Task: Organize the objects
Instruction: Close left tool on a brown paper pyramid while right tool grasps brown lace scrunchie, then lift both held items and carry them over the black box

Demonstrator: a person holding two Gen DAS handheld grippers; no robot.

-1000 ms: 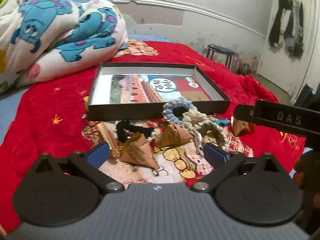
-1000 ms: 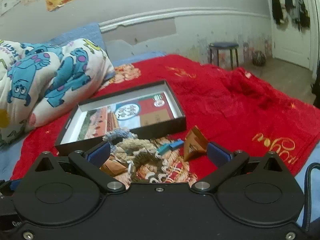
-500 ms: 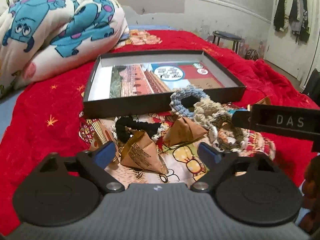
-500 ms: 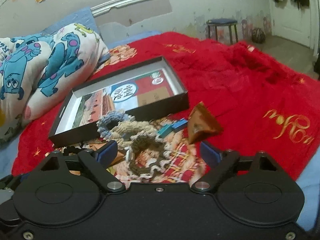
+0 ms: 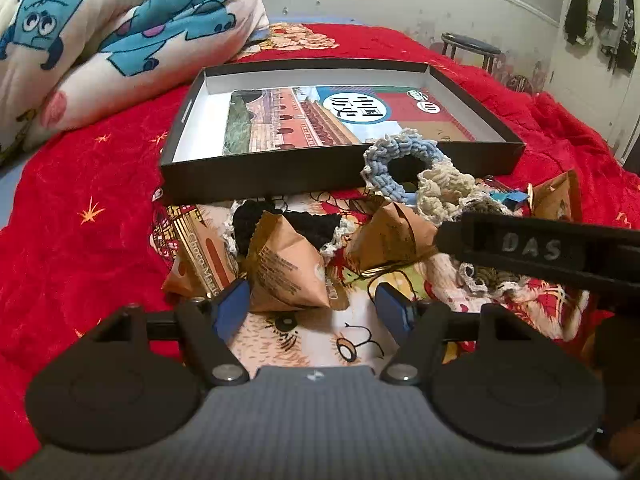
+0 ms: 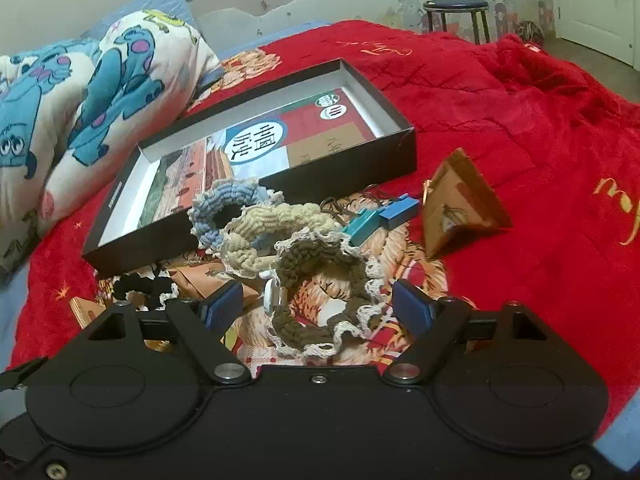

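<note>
Left wrist view: left claw (image 5: 312, 306) spread apart, low over the bed; a brown paper packet (image 5: 286, 266) sits between its pads, left pad (image 5: 232, 306) just beside or perhaps touching it, hard to tell.
Right wrist view: right claw (image 6: 318, 306) spread apart around a brown crocheted scrunchie (image 6: 324, 292), not clamped.
Box (image 6: 360, 168): black, shallow, open, on the red blanket (image 6: 520, 112); picture card inside.
Other scrunchies: blue (image 6: 224, 208) and cream (image 6: 272, 224), against the box's near wall.
Second packet (image 6: 460, 208): right of the pile, apart.
Clips (image 6: 380, 218): teal and blue, beside the cream scrunchie.
</note>
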